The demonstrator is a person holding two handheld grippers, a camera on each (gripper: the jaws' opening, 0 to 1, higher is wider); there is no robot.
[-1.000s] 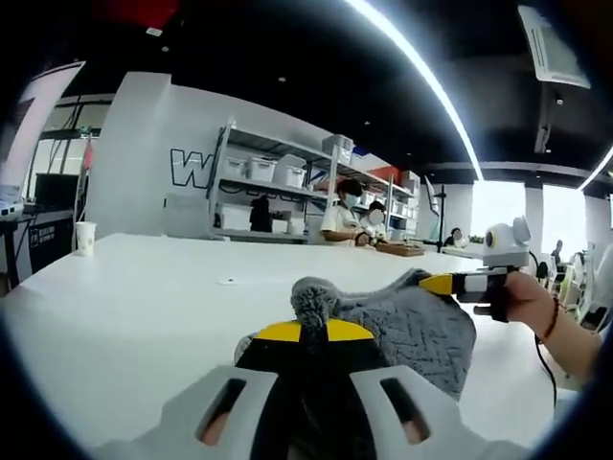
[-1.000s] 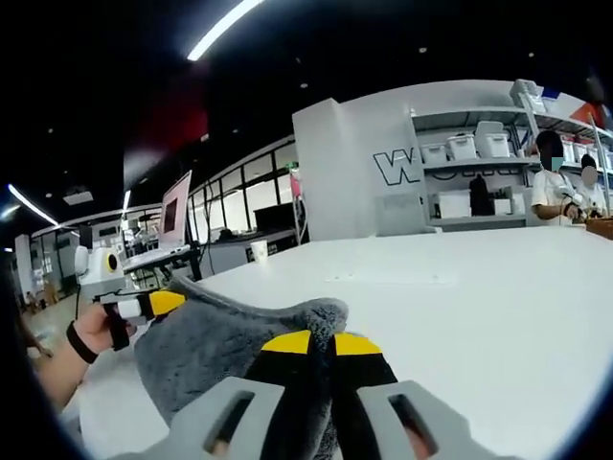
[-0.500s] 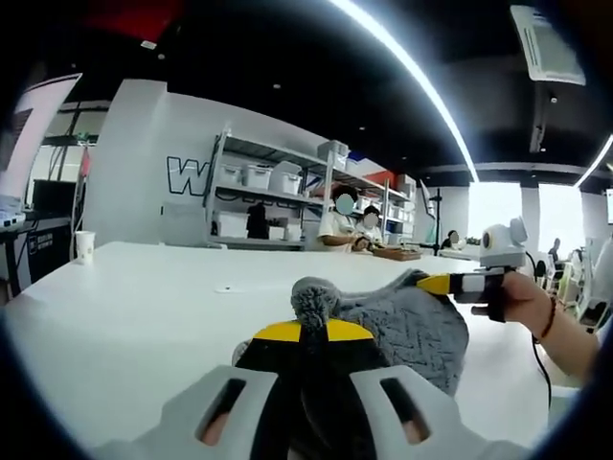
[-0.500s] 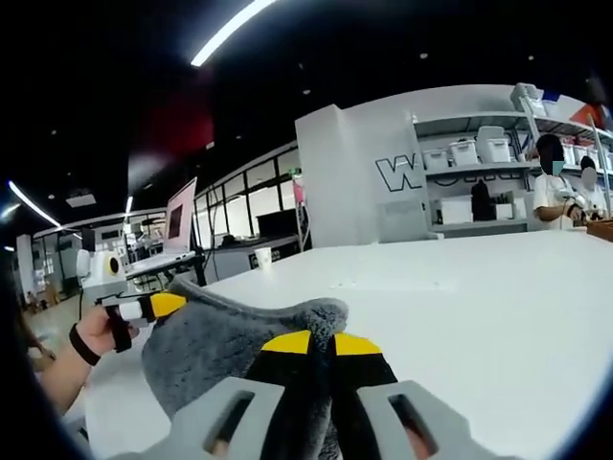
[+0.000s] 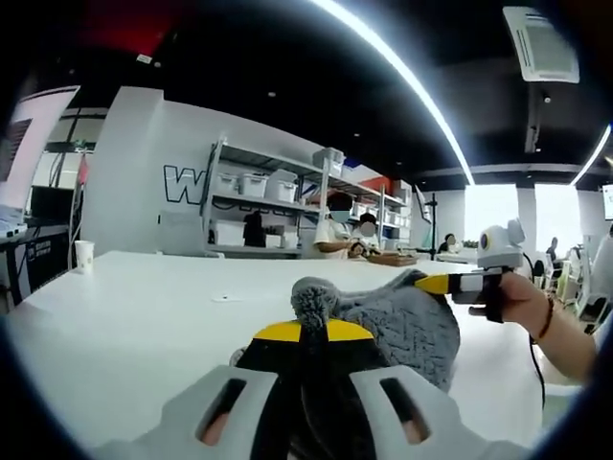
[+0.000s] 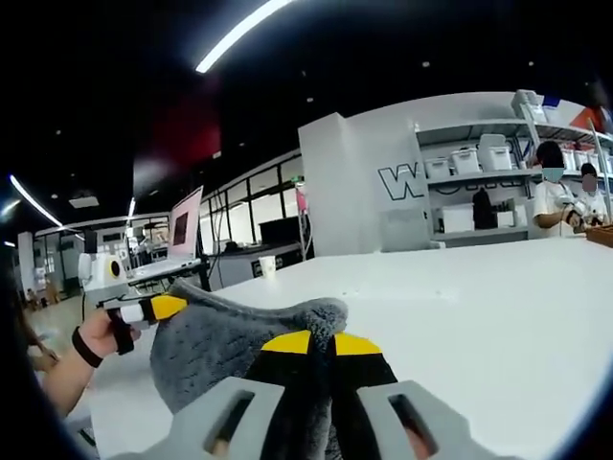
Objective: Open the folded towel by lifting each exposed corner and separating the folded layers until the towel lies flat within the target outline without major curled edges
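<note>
We see the left hand-held gripper (image 5: pixel 313 332) clamped tight on one corner of the grey towel (image 5: pixel 402 321), and the right hand-held gripper (image 6: pixel 321 343) clamped on another. The towel hangs bunched between them, lifted above the white worktop (image 5: pixel 124 316). A paper cup (image 5: pixel 84 255) stands far left on the worktop. Far behind stand storage shelves (image 5: pixel 259 206) with bins and two seated people (image 5: pixel 350 235). A laptop (image 6: pixel 184 225) sits far left in the right gripper view.

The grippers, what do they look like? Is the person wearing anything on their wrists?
Each gripper has grey slotted jaws with black fingers and yellow tips. The right wrist wears a thin red band, with a black cable hanging below; the left wrist wears a black band.
</note>
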